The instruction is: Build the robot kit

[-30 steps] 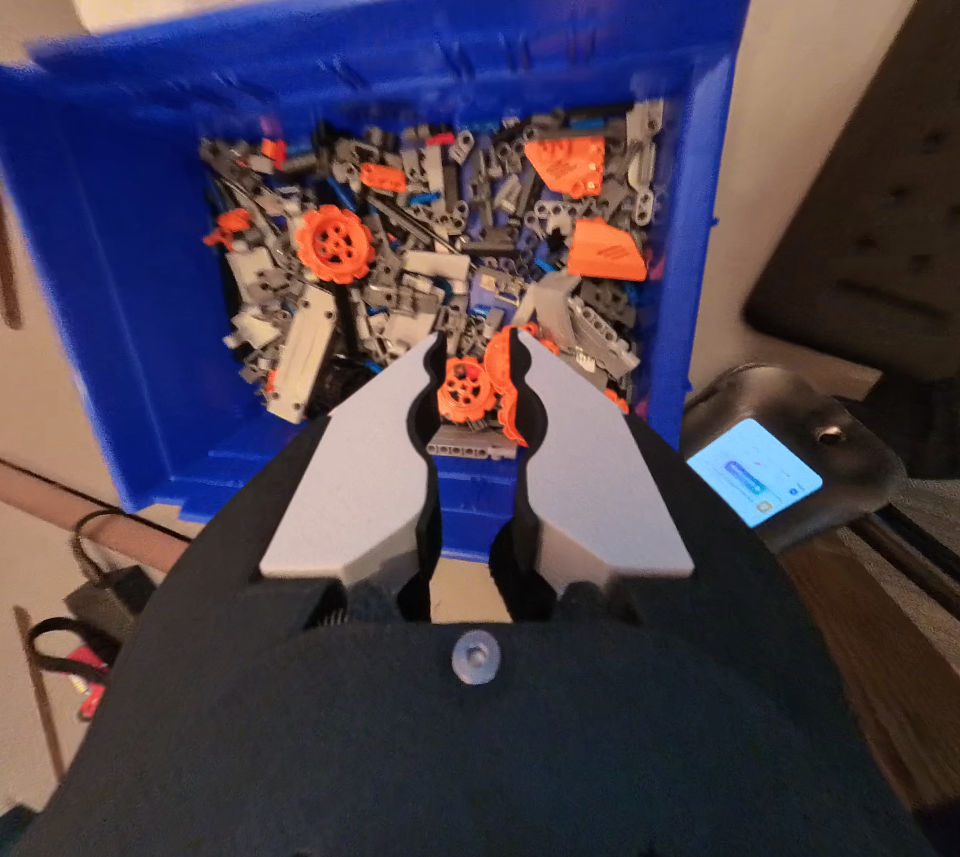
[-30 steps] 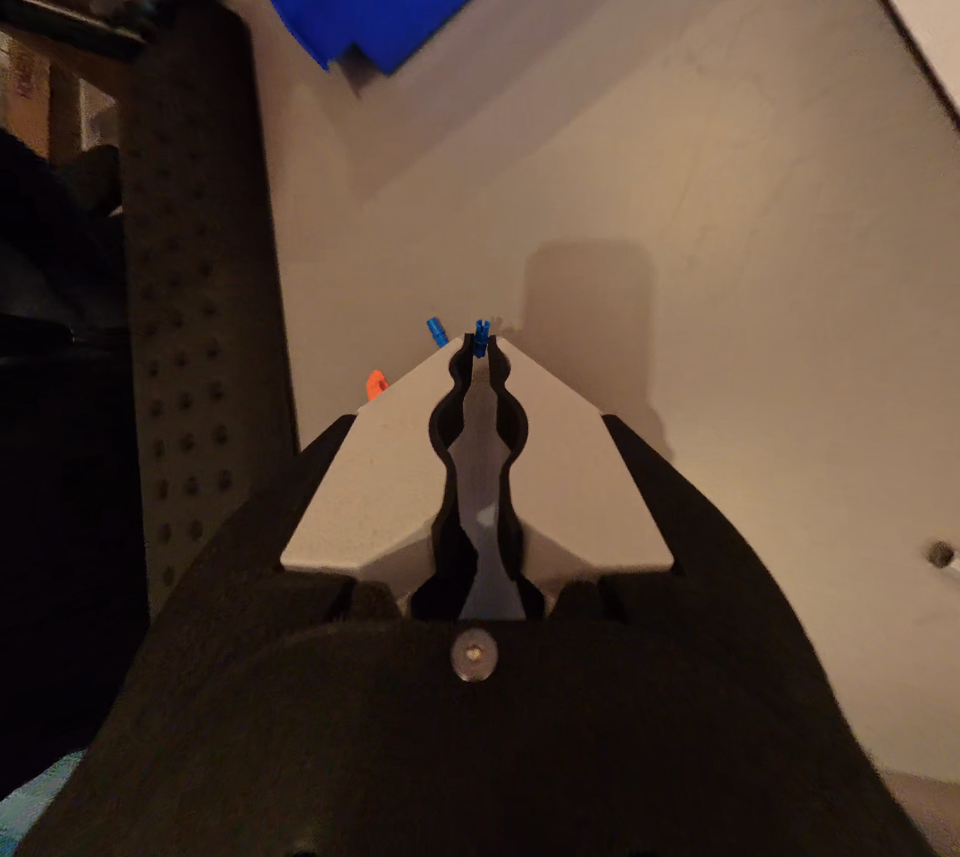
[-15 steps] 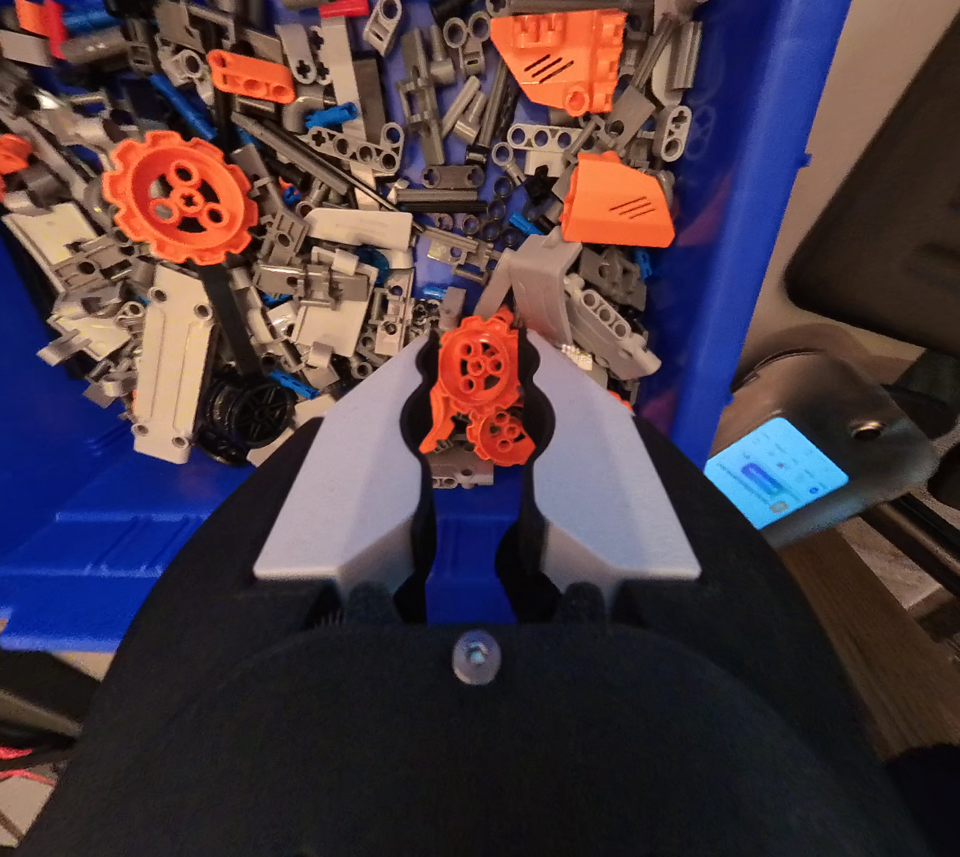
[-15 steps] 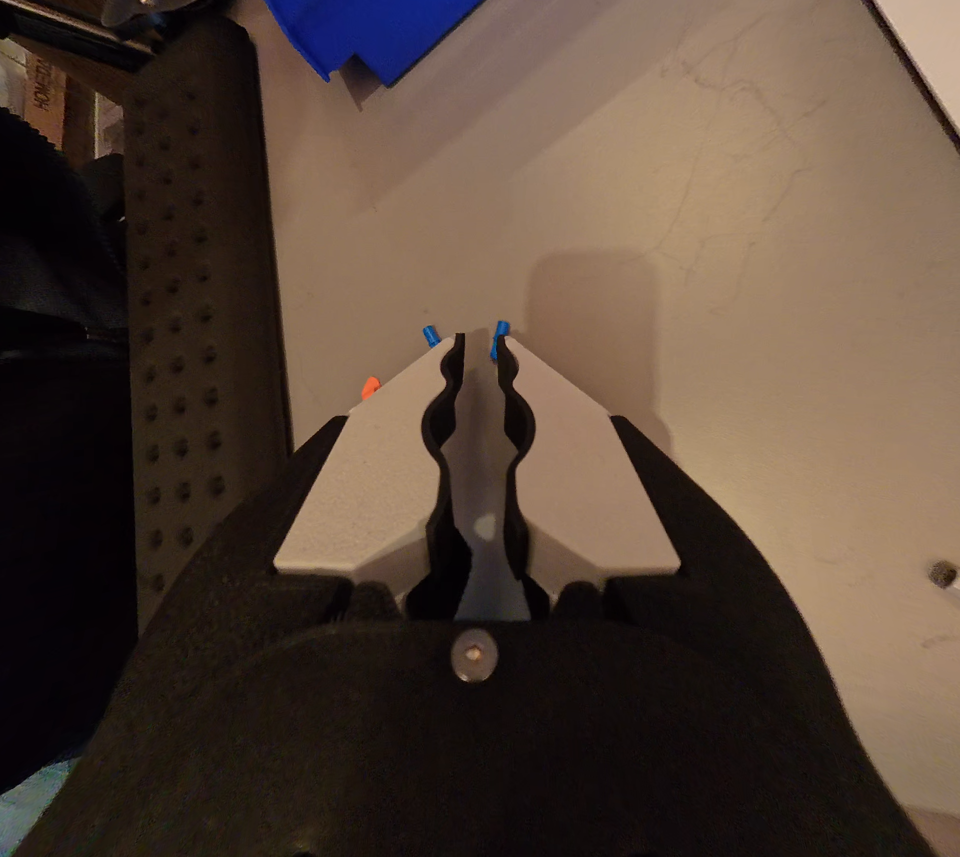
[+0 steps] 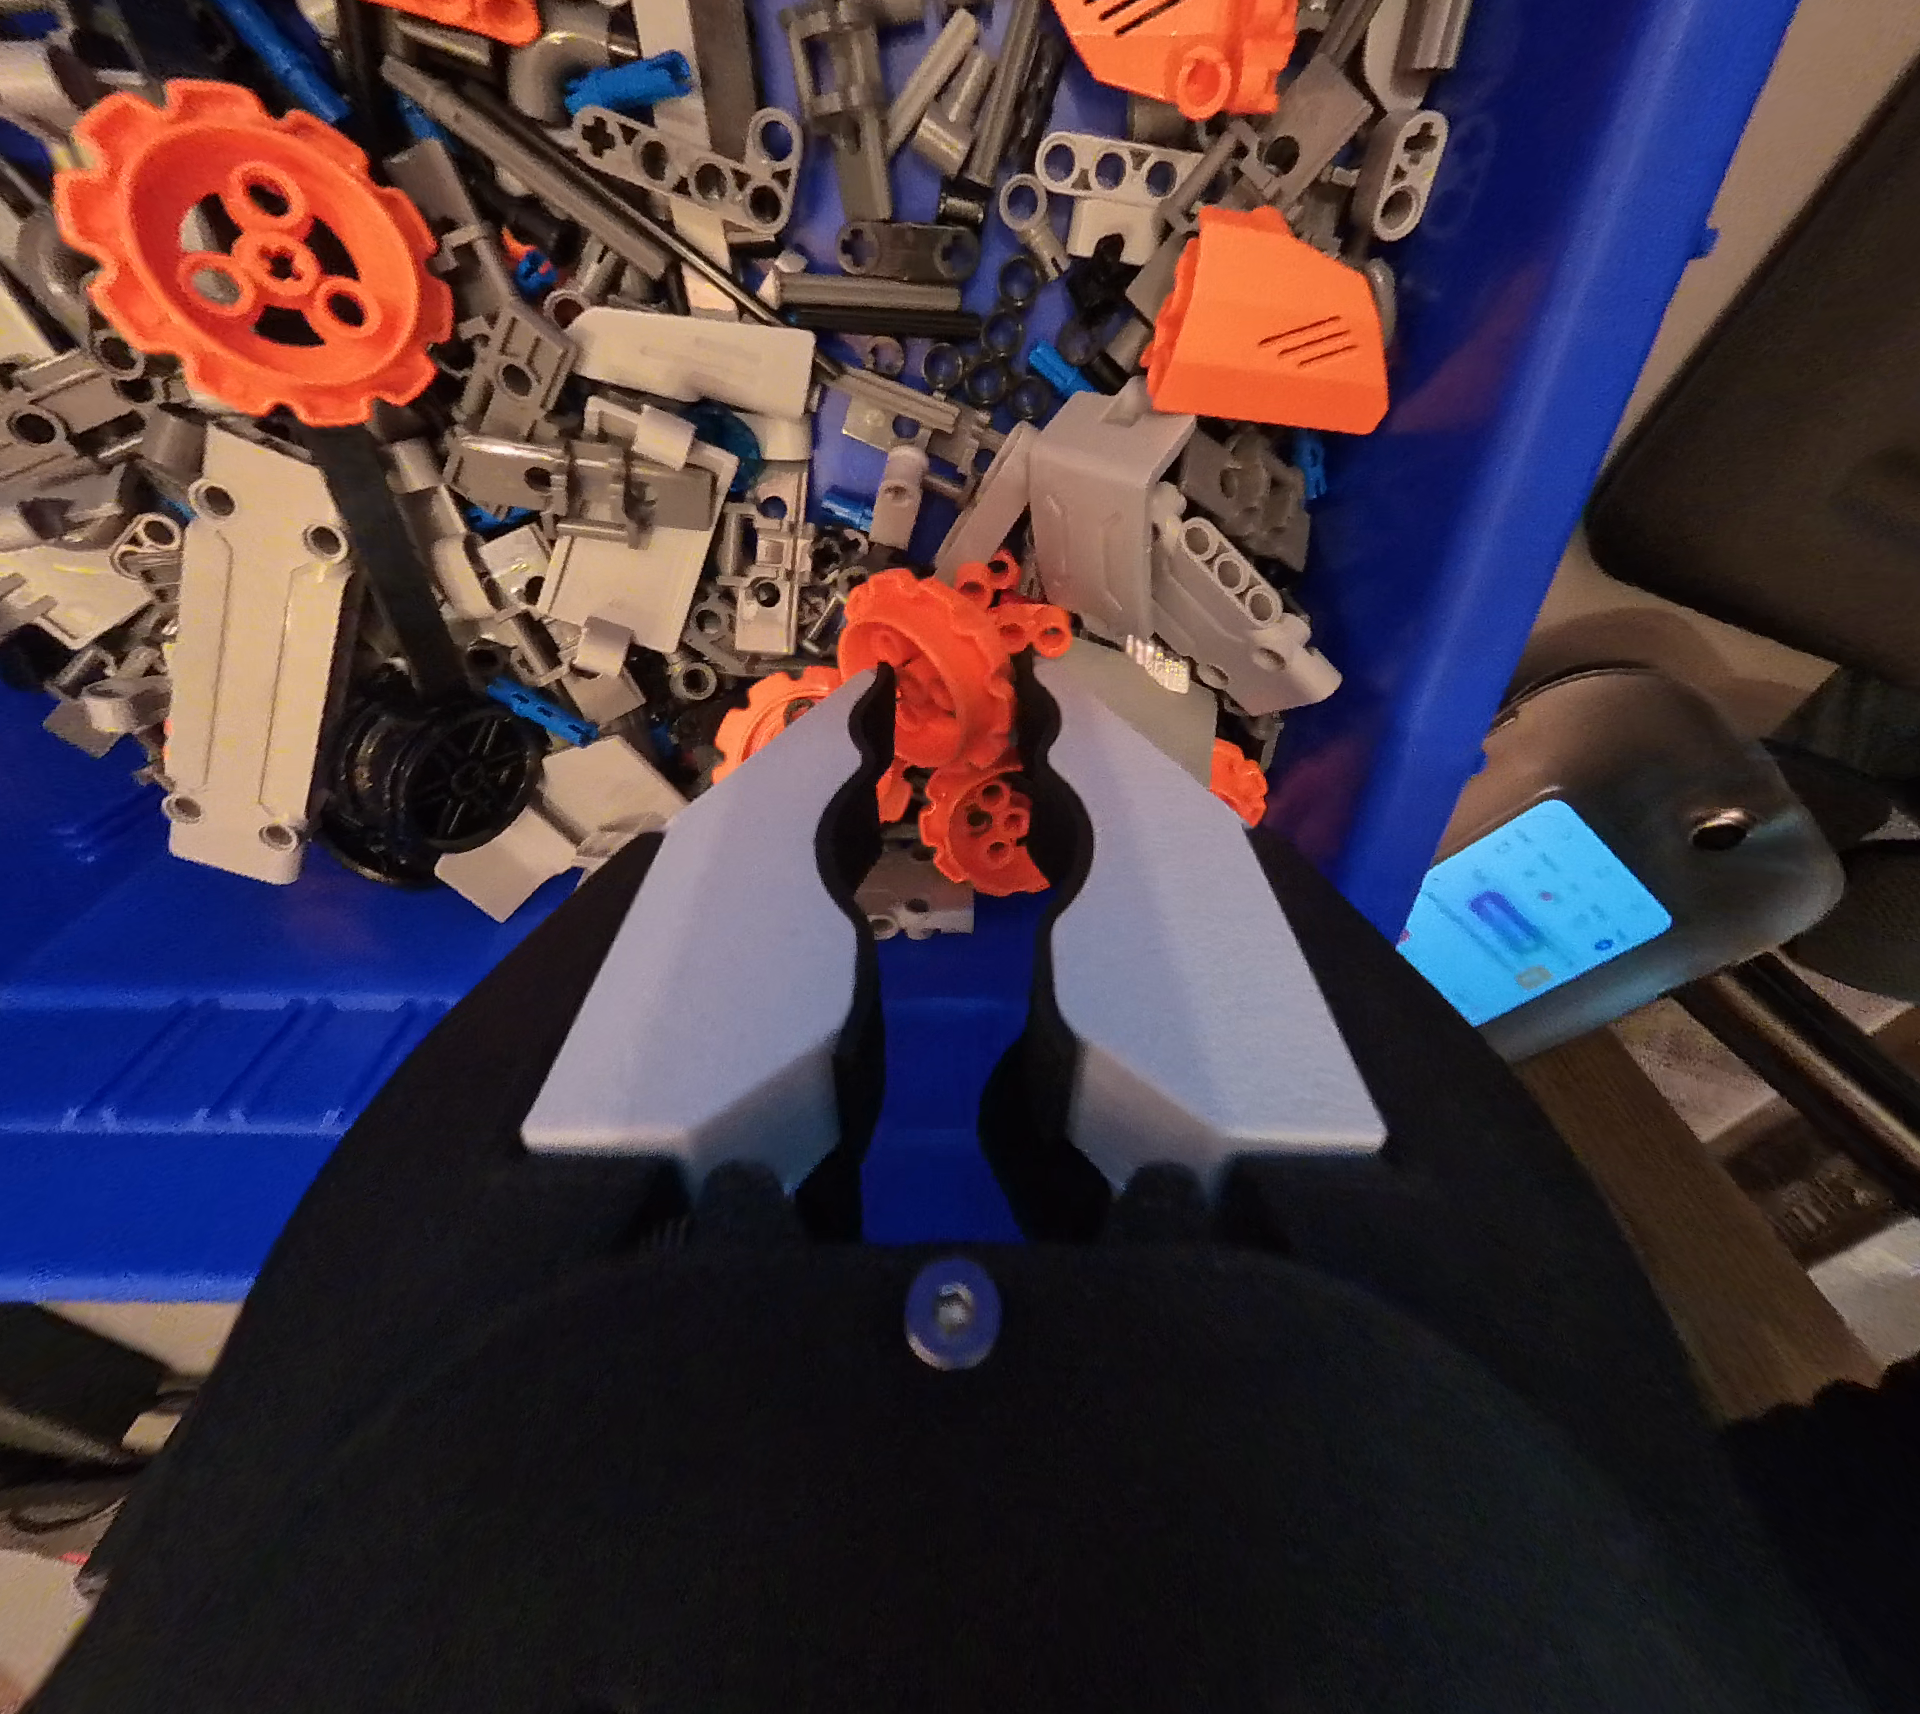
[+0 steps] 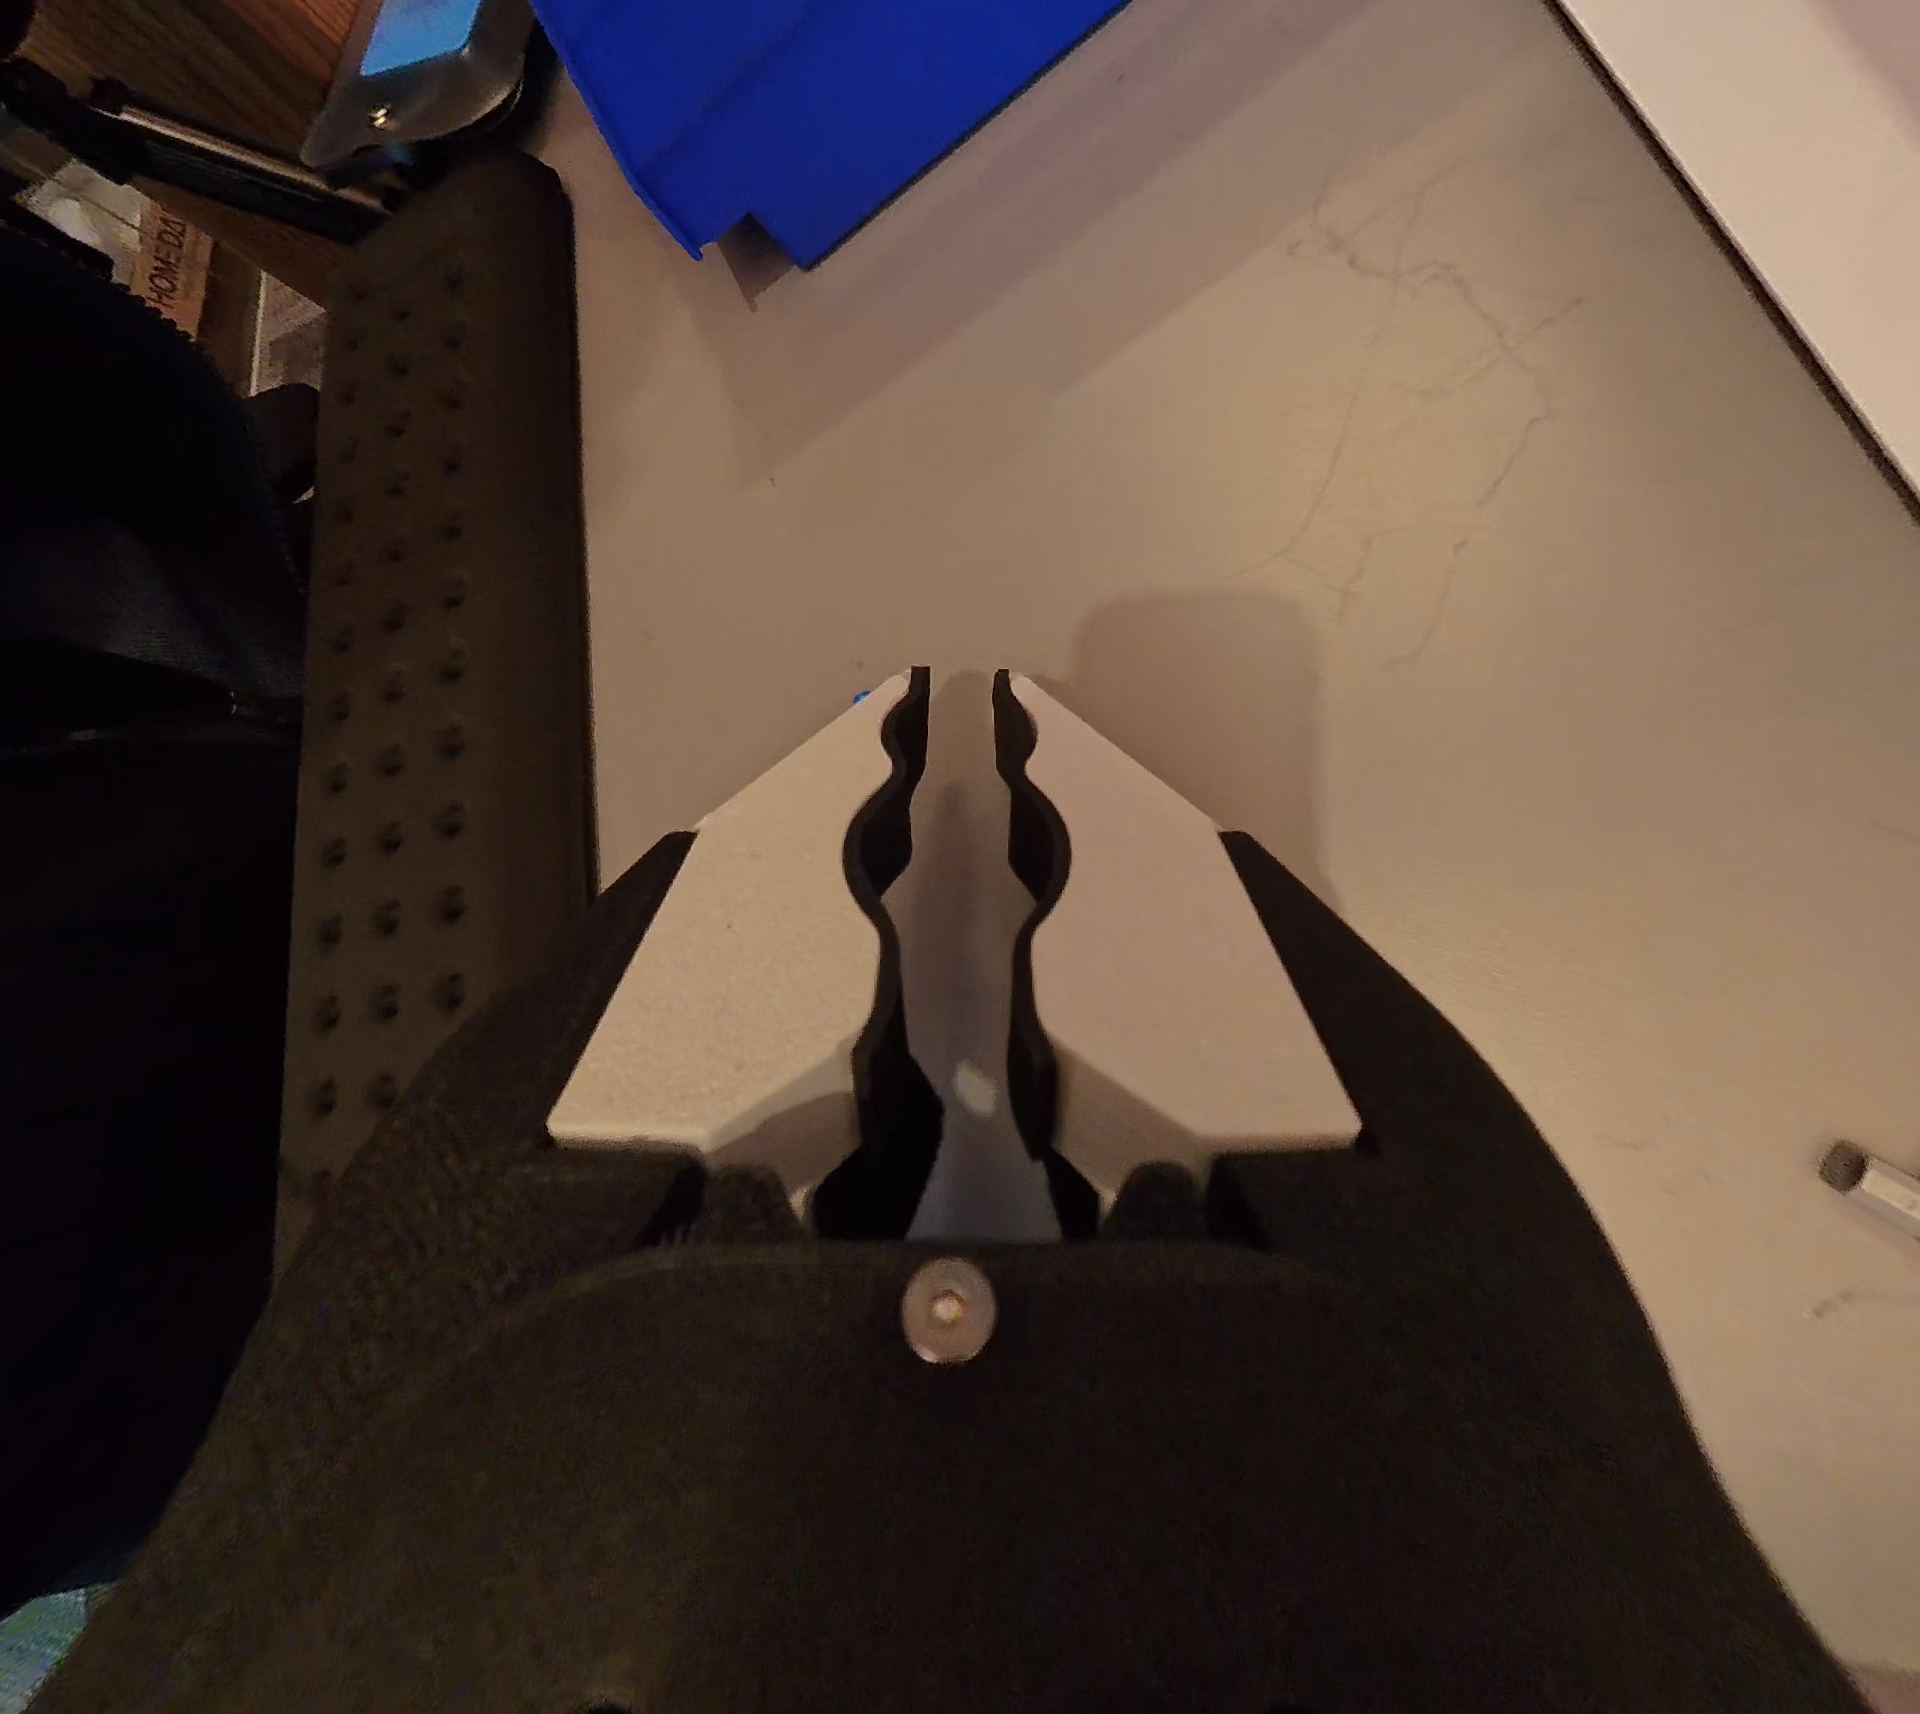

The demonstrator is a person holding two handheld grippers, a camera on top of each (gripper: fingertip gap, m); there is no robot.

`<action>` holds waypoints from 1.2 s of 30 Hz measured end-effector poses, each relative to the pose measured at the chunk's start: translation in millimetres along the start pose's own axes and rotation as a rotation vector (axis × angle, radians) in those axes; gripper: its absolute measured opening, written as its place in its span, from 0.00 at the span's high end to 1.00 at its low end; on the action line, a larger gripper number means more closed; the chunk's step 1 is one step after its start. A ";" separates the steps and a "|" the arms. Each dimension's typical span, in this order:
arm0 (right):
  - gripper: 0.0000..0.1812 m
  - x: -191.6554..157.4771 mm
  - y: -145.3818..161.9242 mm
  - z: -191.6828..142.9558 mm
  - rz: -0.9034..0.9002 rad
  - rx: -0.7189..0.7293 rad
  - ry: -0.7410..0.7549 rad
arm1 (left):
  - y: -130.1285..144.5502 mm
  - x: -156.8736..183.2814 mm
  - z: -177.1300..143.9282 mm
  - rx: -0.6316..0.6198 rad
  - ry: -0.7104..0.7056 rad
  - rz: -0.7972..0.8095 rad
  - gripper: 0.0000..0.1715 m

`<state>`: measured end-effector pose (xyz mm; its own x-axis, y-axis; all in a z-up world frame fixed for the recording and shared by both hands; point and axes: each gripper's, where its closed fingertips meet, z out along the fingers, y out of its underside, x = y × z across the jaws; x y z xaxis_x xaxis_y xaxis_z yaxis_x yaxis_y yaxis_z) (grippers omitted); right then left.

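Fingers of the left gripper (image 5: pixel 951 677) pinch a small orange gear (image 5: pixel 925 672) by its rim: light, hard, slippery. Right gripper (image 6: pixel 954 677) hovers narrowly parted, empty.

The left gripper (image 5: pixel 951 677) is pointed downward and away, toward the far side of the scene. Its two grey fingers (image 5: pixel 727 937) are drawn in to a narrow gap, and an orange gear (image 5: pixel 925 656) is clamped on edge between the tips. The right gripper (image 6: pixel 954 677) is held low and angled forward. Its jaws are parted by a narrow, even gap, and the black wavy inner pads (image 6: pixel 899 791) are kept apart along their whole length.
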<state>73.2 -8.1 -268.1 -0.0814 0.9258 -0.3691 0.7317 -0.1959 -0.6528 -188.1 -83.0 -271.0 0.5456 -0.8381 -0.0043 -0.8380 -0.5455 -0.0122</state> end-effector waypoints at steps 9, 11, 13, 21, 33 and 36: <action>0.95 0.9 -0.7 -0.6 0.006 0.010 -0.005 | -1.3 -51.9 -17.1 0.062 -0.143 -0.096 0.88; 0.95 1.4 -1.7 -1.4 0.005 0.017 -0.004 | -2.4 -62.6 -18.7 0.072 -0.175 -0.110 0.88; 0.95 2.0 -1.6 -1.4 0.010 0.019 -0.008 | -4.2 -70.1 -18.7 0.079 -0.195 -0.121 0.88; 0.95 1.0 -1.6 -1.1 0.006 0.019 -0.009 | -8.4 -84.7 -10.9 0.085 -0.228 -0.140 0.84; 0.95 0.9 -3.3 -1.7 0.015 0.035 -0.022 | -12.1 -72.2 -42.6 0.149 -0.268 -0.128 0.76; 0.94 0.4 -4.2 -1.7 0.017 0.042 -0.030 | -15.5 -58.2 -47.2 0.159 -0.231 -0.101 0.77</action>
<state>71.3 -6.4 -264.4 -0.0902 0.9124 -0.3993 0.7039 -0.2252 -0.6736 -207.2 -26.2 -223.4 0.6285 -0.7455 -0.2219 -0.7778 -0.6019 -0.1807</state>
